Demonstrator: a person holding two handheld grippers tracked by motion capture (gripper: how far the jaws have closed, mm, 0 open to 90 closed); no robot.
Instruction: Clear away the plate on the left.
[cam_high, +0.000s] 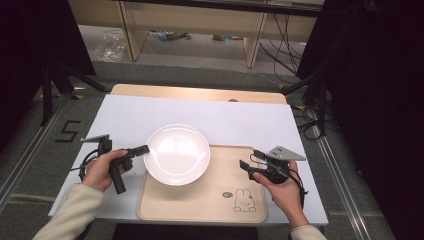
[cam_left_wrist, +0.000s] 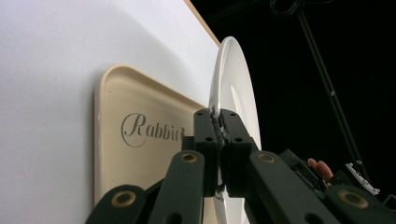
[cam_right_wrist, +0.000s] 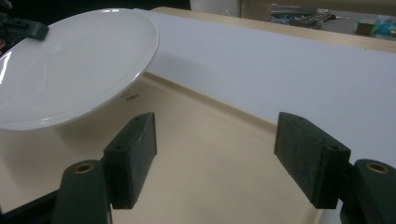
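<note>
Pinching the white plate (cam_high: 177, 154) by its rim, left gripper (cam_high: 141, 149) holds something stiff, slick, breakable; right gripper (cam_high: 248, 166) gapes over the tray's (cam_high: 200, 202) right edge.

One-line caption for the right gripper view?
Open right gripper over the tray, beside a raised white plate.

The plate (cam_high: 177, 154) is plain glossy white. The tray (cam_high: 200, 200) is pale beige, with a line-drawn rabbit (cam_high: 244, 200) at one corner and dark "Rabbit" script (cam_left_wrist: 150, 131). The surface (cam_high: 240, 122) is white, edged in light wood. Both hand-held grippers are black.
</note>
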